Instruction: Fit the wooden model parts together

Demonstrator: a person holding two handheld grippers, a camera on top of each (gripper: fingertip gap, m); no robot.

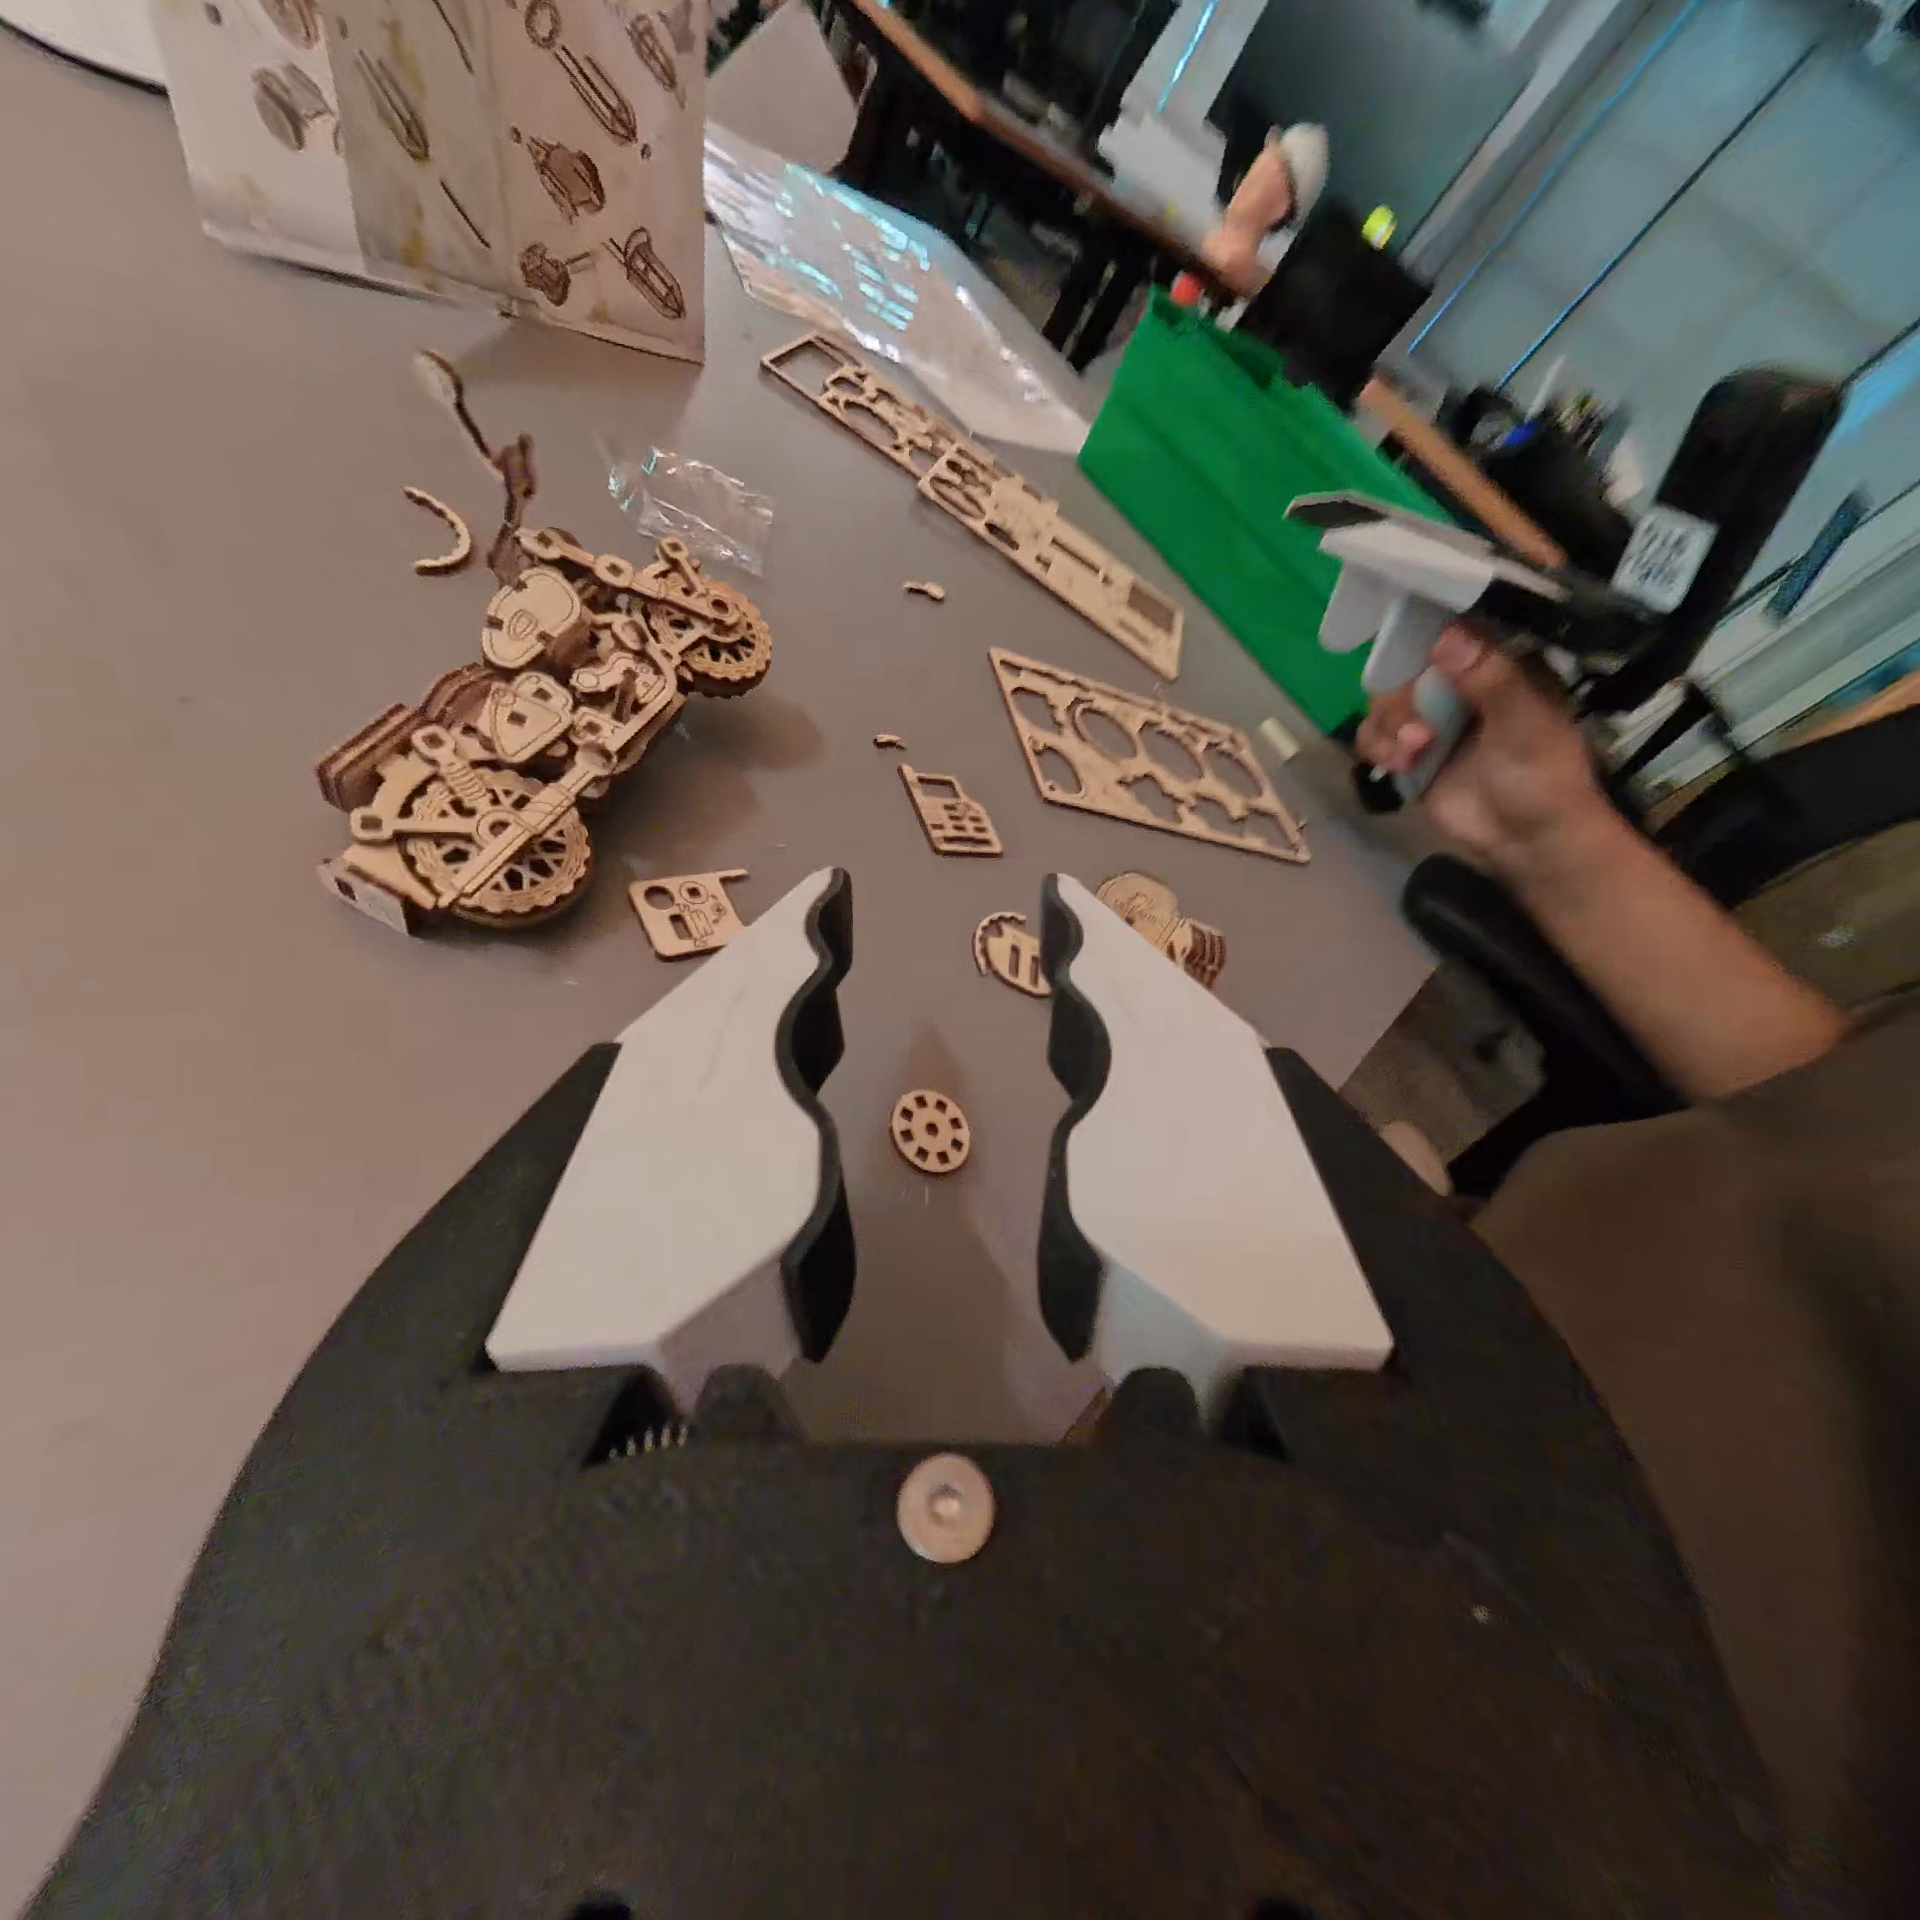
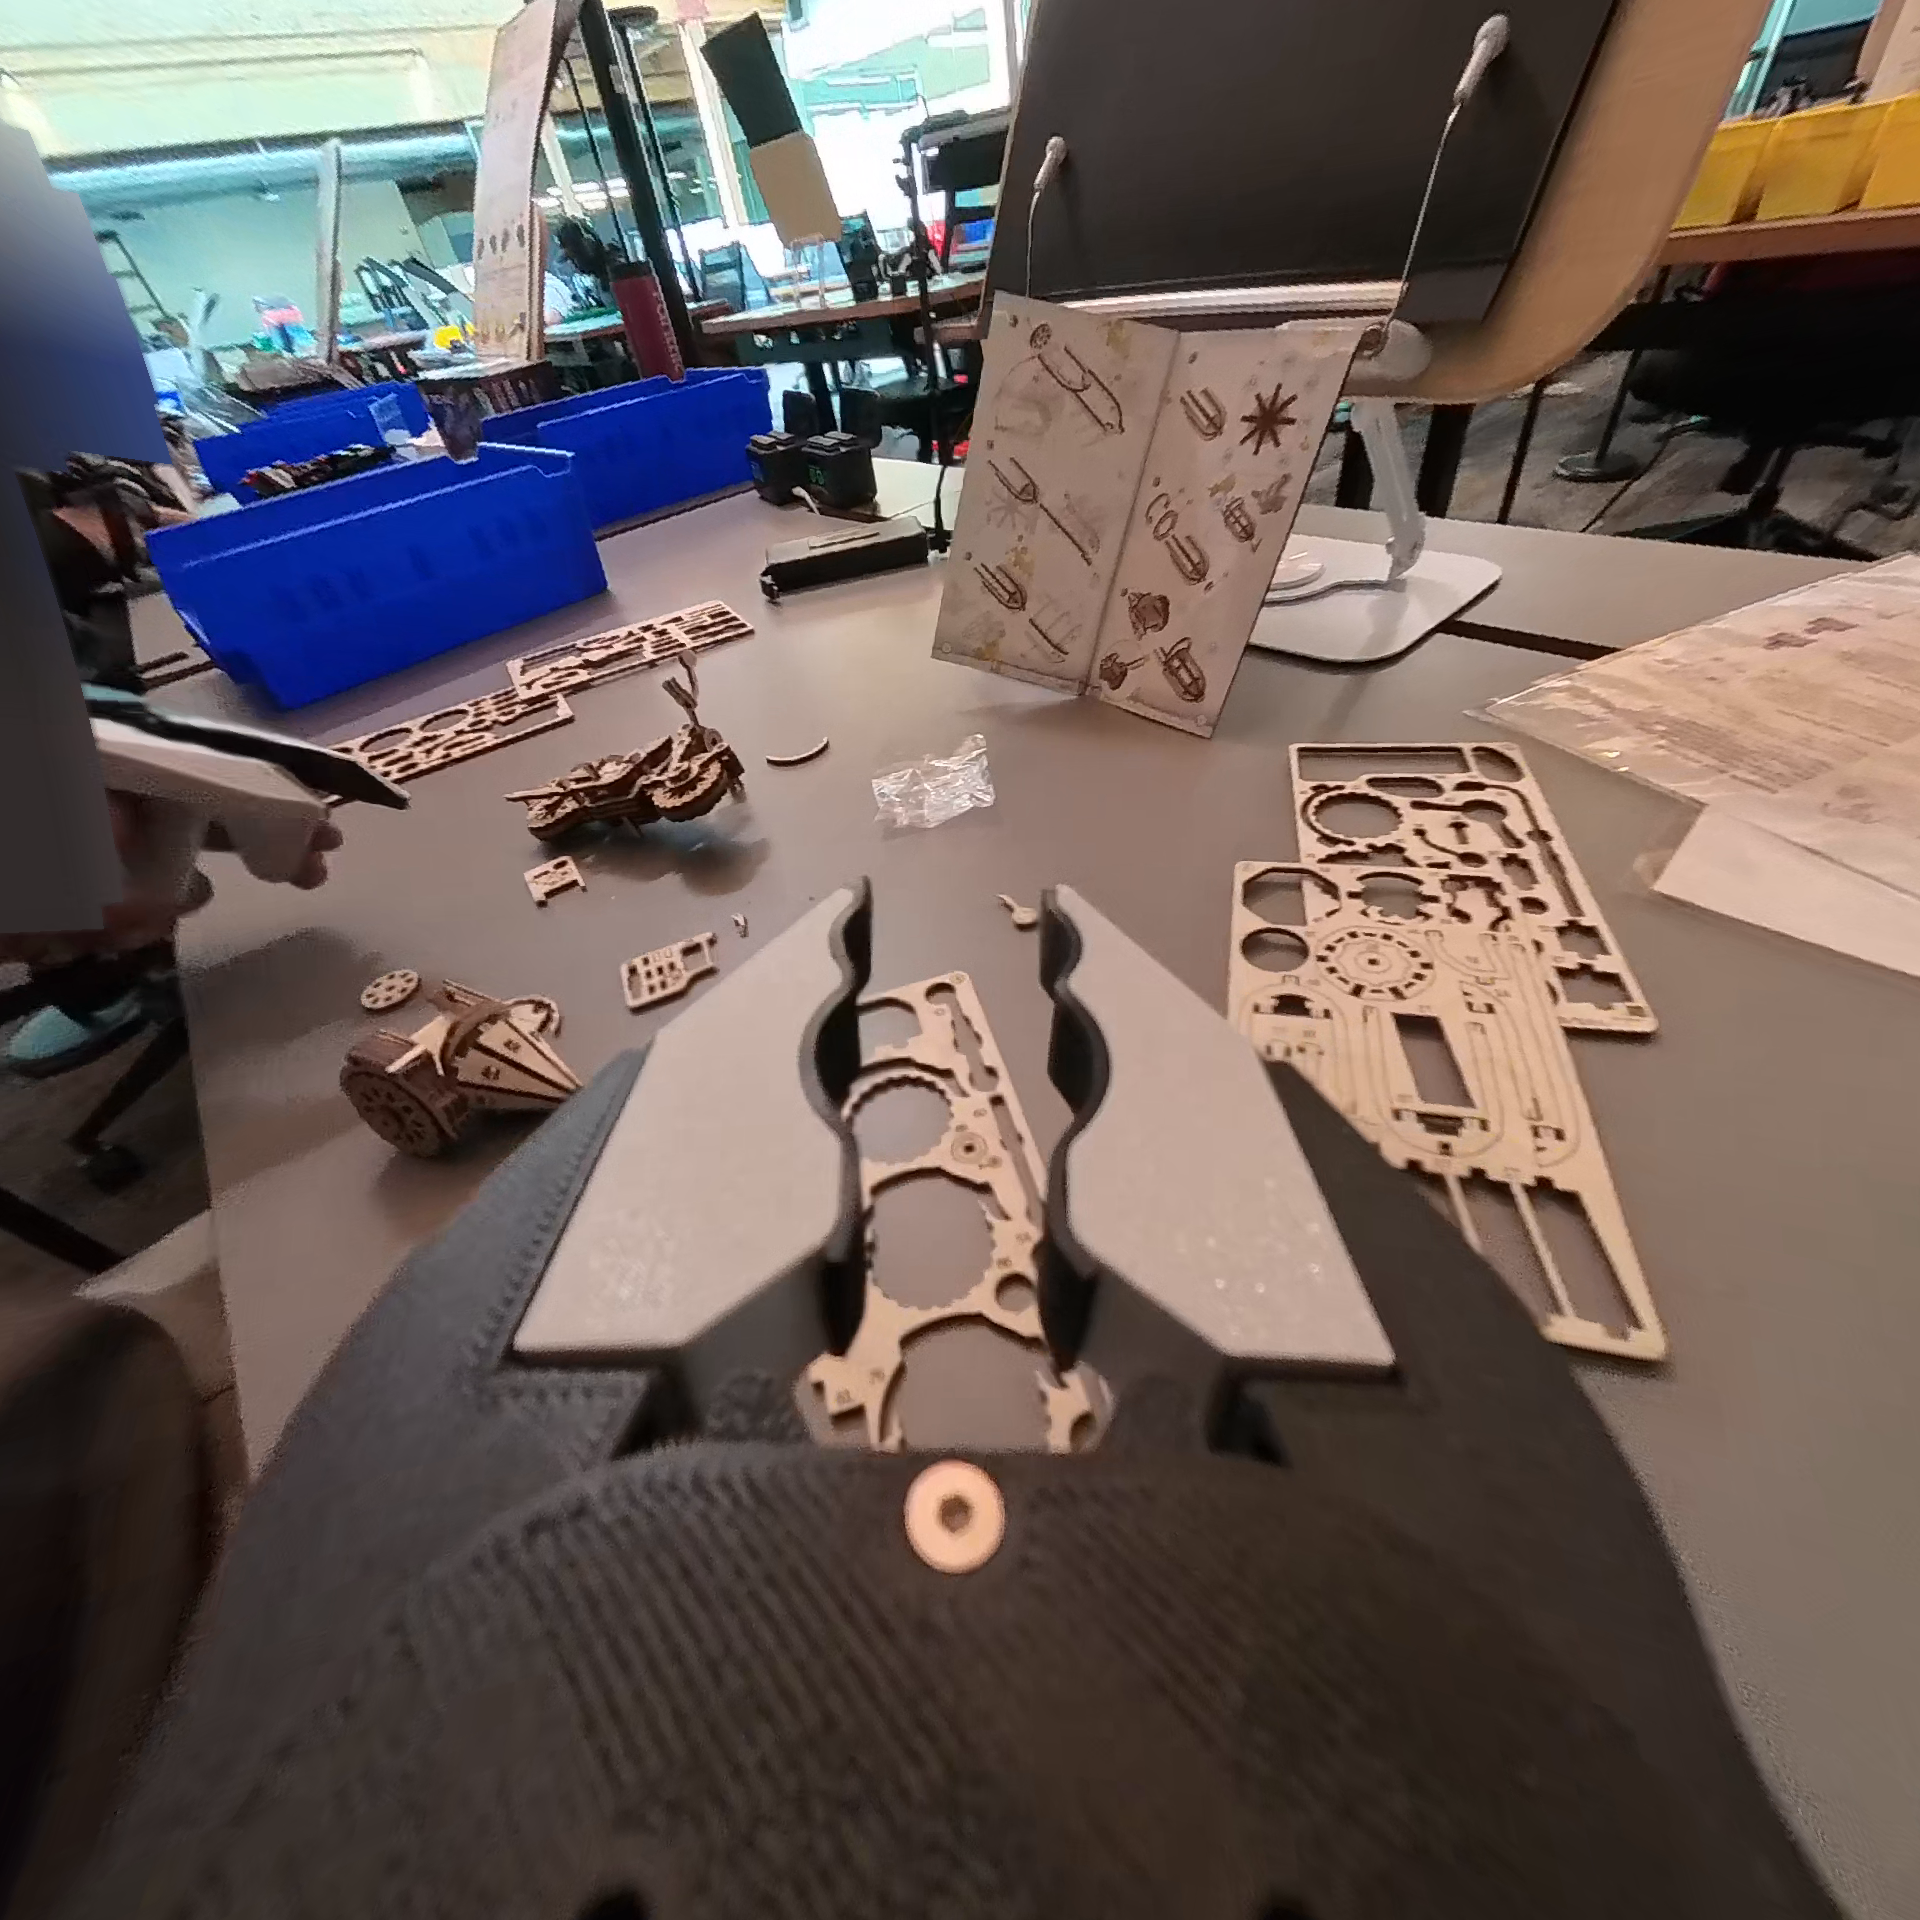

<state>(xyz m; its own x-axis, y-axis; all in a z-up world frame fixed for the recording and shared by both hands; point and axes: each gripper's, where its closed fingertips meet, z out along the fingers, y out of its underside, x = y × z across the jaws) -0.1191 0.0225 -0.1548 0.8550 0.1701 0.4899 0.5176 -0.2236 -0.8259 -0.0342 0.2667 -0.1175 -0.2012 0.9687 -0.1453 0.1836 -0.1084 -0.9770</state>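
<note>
My left gripper (image 1: 945,894) is open and empty above the grey table (image 1: 208,935). A small wooden spoked disc (image 1: 932,1130) lies on the table between its fingers. A wooden motorcycle model (image 1: 520,727) lies on its side ahead to the left; it also shows in the right wrist view (image 2: 644,784). My right gripper (image 2: 956,904) is open and empty, hovering over a punched wooden sheet (image 2: 935,1195). A cone-shaped wooden subassembly (image 2: 447,1070) lies to its left, with the spoked disc (image 2: 390,987) beside it. The left gripper (image 2: 260,779) shows at the far left.
Loose small wooden parts (image 1: 951,810) and punched sheets (image 1: 1143,758) are scattered about, with more sheets (image 2: 1434,1039) to the right. An instruction booklet (image 2: 1132,520) stands at the back. Blue bins (image 2: 384,571), a clear plastic bag (image 2: 930,795) and a monitor stand (image 2: 1371,592) sit behind. The left gripper's tips are roughly 25 centimetres from the right gripper's. The cone-shaped wooden subassembly (image 2: 447,1070) lies some 11 centimetres from my left tips, 20 centimetres from my right tips.
</note>
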